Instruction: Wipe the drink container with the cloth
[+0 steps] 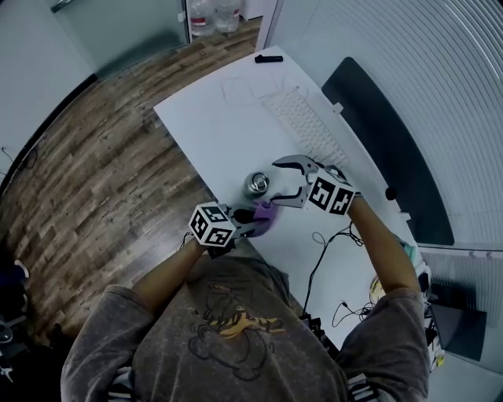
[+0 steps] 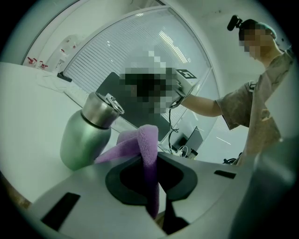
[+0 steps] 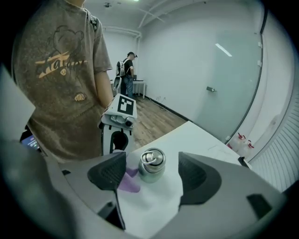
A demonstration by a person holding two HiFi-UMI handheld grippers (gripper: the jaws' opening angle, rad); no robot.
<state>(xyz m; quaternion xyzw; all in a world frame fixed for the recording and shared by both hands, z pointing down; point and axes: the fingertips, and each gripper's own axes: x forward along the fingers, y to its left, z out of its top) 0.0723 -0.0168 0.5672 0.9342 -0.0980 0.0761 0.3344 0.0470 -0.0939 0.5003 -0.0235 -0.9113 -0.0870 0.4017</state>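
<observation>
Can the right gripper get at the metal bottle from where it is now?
Probably yes. The right gripper has its jaws wide apart and empty, the metal bottle shows in line between them, and only the purple cloth lies beside it.

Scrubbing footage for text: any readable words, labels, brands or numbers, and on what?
No text is readable.
T-shirt print: lettering too blurred.
Keyboard keys: too small.
Far bottles: any label too small.
Marker cube: square patterns, no words.
</observation>
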